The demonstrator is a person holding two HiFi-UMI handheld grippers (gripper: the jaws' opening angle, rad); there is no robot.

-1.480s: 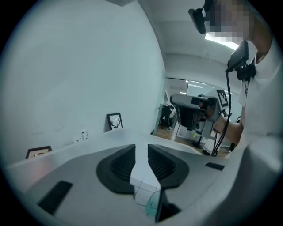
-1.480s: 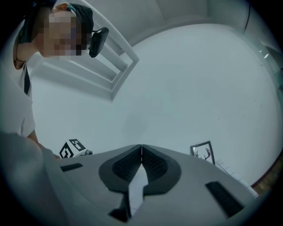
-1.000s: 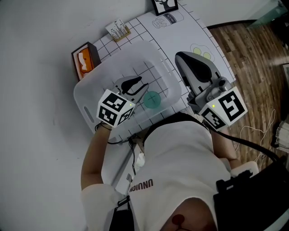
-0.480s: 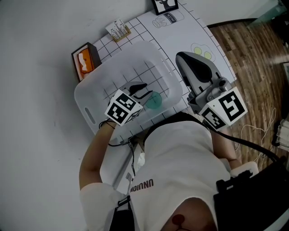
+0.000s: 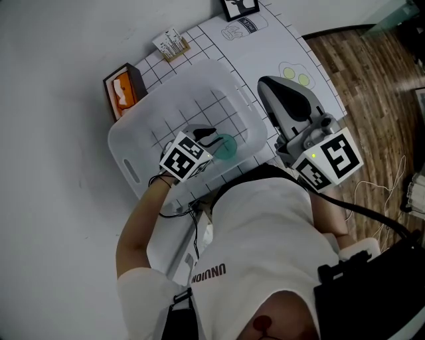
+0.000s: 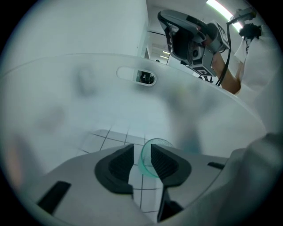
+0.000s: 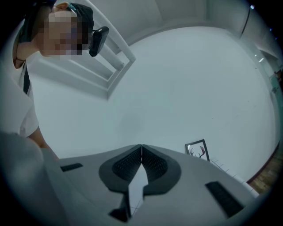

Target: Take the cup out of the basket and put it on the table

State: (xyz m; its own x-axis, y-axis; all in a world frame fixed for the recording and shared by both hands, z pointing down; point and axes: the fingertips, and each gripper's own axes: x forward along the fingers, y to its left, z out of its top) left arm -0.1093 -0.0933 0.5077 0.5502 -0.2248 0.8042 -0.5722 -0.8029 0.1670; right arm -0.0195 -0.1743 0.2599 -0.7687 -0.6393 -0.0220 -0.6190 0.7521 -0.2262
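A translucent green cup [image 5: 226, 147] stands in the near right part of the clear plastic basket [image 5: 126, 143]. My left gripper [image 5: 211, 137] reaches down into the basket at the cup. In the left gripper view the cup [image 6: 149, 160] has its thin rim in the narrow gap between the two jaws of the left gripper [image 6: 141, 149]. The right jaw lies against the wall; a slit of floor shows by the left jaw. My right gripper [image 5: 265, 84] hangs over the table [image 5: 265, 46] to the right of the basket. In its own view the right gripper [image 7: 141, 148] is shut and empty.
An orange box [image 5: 123, 86] stands behind the basket at the left. A small card holder [image 5: 172, 43] and a framed picture [image 5: 240, 8] sit at the table's far edge. Wooden floor [image 5: 372, 80] begins right of the table.
My left gripper has moved right and down inside the basket to the cup, and its jaws have narrowed around the rim. The right gripper has stayed put.
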